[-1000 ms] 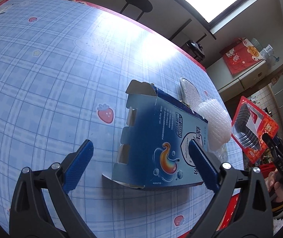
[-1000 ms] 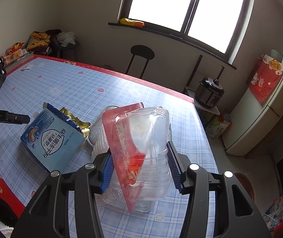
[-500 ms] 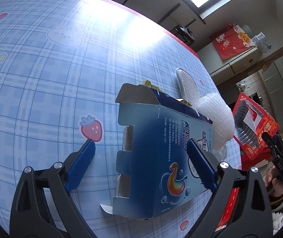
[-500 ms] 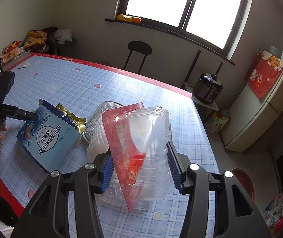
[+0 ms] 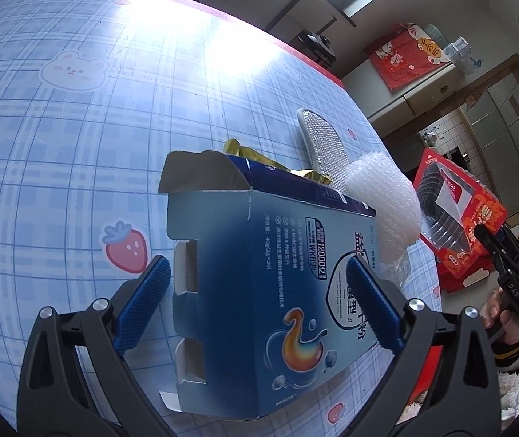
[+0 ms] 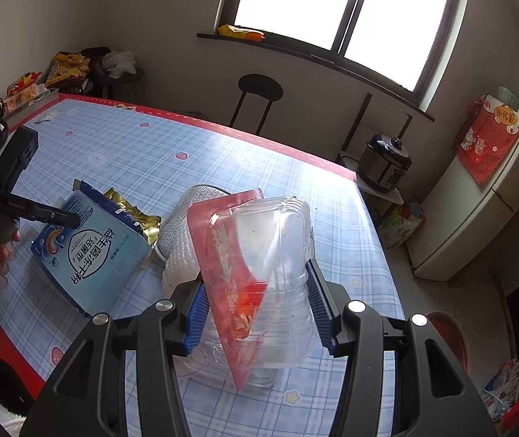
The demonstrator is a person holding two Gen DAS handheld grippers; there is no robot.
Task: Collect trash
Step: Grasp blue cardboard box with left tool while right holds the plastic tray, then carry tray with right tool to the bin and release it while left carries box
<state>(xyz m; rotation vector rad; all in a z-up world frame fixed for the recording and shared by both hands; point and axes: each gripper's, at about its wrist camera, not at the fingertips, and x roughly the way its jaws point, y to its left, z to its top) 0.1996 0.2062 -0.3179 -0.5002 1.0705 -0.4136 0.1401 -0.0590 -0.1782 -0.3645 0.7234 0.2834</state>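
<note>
Meanwhile, right hand-held gripper [image 6: 257, 309] clamps a ribbed clear clamshell [image 6: 274, 255]; left hand-held gripper [image 5: 257, 302] gapes around a glossy carton [image 5: 259, 284].

Lying flat mid-frame: opened blue carton [image 5: 277, 284]; behind it gold wrapper [image 5: 259, 158], bubble wrap [image 5: 383, 196]; clear red-labelled clamshell [image 6: 259, 273] sitting tilted, lower centre.

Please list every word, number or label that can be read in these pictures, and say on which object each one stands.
"12000亿" and "WK69": on the blue cardboard box lying on the table.
"40g(2g×20)": small print on the same box.
"益生菌冻干粉": large characters on the box's white label, seen from the right wrist.
"DAS": on the black right gripper's body.
Red-labelled clear plastic clamshell: its print is too blurred to read.
</note>
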